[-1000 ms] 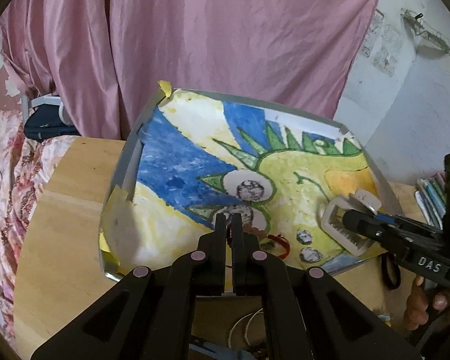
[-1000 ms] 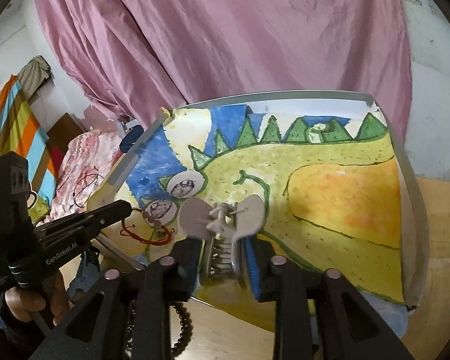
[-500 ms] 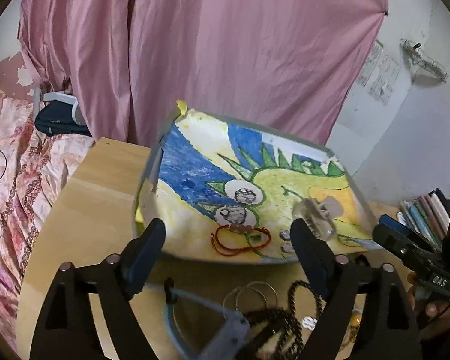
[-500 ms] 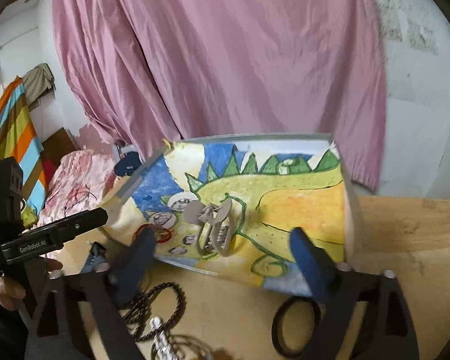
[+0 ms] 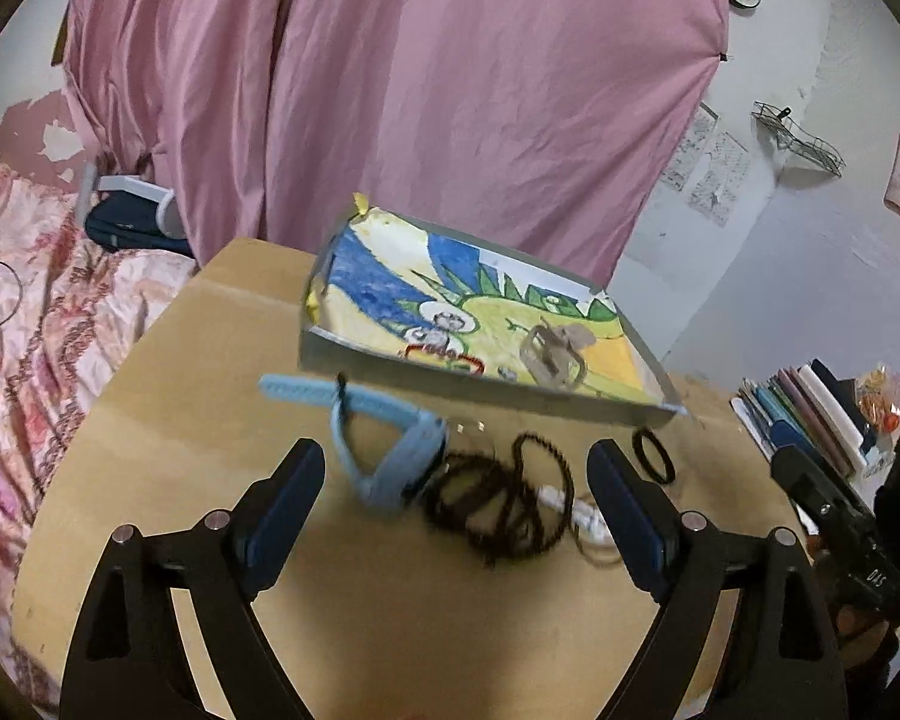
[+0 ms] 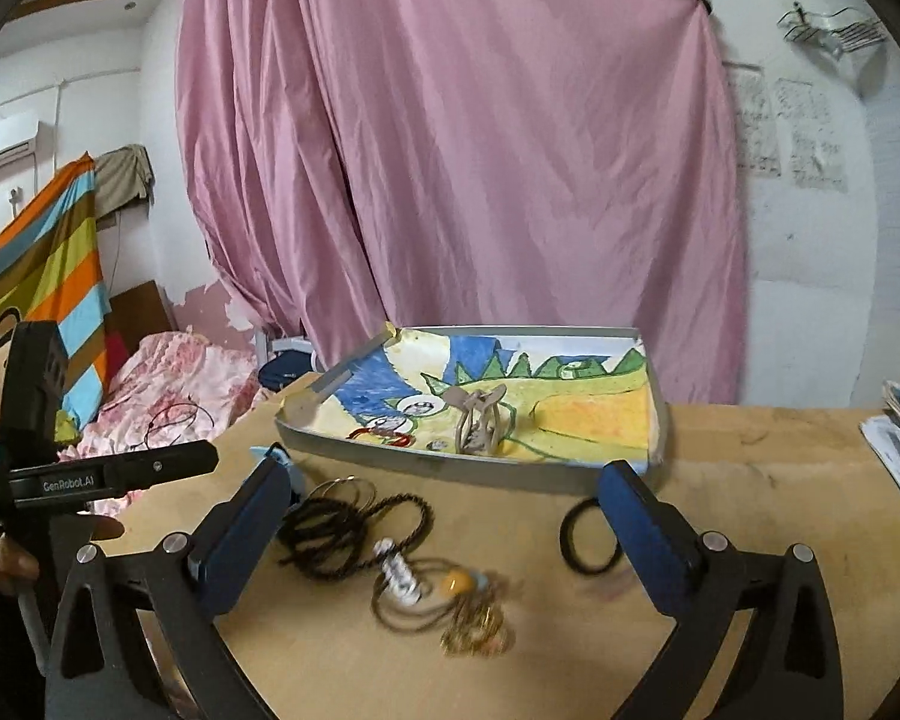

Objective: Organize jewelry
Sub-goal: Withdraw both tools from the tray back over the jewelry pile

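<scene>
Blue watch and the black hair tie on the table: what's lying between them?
Between the blue watch and the black hair tie lies a tangled dark beaded necklace, clearest in the left wrist view.

L gripper point(image 5: 456, 492) is held wide open, nothing between the blue pads point(image 5: 282, 498), above a tan wooden table point(image 5: 168, 408). Just ahead, a light-blue wristwatch point(image 5: 390, 450) is seen on the tabletop w/ a dark beaded chain point(image 5: 498, 504) tangled beside it & a white charm point(image 5: 576, 504) at its R edge. A black hair tie point(image 5: 654, 456) lies apart, near the tray. The grey tray point(image 5: 486, 384), lined w/ a painted drawing, is set further back; a beige claw clip point(image 5: 555, 354) & a red cord bracelet point(image 5: 441, 355) are seen inside. R gripper point(image 5: 840, 516) is glimpsed at far R, state unclear. Pink curtain point(image 5: 390, 90) is hung behind.
</scene>
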### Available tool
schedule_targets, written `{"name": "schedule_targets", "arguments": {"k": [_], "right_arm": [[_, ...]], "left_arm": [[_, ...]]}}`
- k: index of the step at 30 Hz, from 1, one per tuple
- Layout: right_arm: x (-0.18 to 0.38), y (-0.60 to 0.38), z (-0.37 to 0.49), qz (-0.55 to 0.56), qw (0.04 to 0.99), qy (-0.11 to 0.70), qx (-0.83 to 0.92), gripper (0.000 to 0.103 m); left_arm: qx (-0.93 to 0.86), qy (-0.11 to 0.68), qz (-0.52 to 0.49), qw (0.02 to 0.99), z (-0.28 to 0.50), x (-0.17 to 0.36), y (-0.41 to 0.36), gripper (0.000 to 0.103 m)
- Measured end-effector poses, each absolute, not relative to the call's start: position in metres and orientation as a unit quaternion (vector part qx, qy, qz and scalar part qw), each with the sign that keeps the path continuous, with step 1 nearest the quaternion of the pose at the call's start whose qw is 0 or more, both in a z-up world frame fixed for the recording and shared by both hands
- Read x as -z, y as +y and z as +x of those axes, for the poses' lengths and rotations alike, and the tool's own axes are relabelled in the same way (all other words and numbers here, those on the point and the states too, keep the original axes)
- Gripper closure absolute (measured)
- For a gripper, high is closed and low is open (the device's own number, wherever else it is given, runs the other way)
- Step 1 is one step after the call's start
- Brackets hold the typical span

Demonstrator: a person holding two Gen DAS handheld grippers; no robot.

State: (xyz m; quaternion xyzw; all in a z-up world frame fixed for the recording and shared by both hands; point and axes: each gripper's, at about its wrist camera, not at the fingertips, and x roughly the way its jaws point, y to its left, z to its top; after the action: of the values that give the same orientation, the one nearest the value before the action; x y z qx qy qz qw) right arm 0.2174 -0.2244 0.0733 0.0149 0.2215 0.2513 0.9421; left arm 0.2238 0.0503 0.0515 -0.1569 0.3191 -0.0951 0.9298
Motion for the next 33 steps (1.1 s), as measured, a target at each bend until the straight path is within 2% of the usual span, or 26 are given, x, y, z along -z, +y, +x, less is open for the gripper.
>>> {"name": "schedule_targets", "arguments": {"k": [7,13,23,33], "right_arm": [[-0.062,-0.223,0.168,-0.001,0.956,0.195,-0.22,0.0],[-0.044,-0.228,0.147,0.0,0.956,0.213,-0.201,0.0],[-0.014,-0.229,0.141,0.003,0.947,0.261,-0.188,0.0],[-0.007,-0.223,0.155,-0.007,0.94,0.289,-0.179,0.0]], "left_arm": [[0.078,0.281,-0.13,0.948,0.174,-0.046,0.052,0.018],[0.065,0.254,-0.067,0.963,0.142,-0.033,0.051,0.018],[0.046,0.262,-0.07,0.961,0.119,-0.002,0.059,0.018],[0.068,0.308,-0.043,0.948,0.146,-0.003,0.055,0.018]]}}
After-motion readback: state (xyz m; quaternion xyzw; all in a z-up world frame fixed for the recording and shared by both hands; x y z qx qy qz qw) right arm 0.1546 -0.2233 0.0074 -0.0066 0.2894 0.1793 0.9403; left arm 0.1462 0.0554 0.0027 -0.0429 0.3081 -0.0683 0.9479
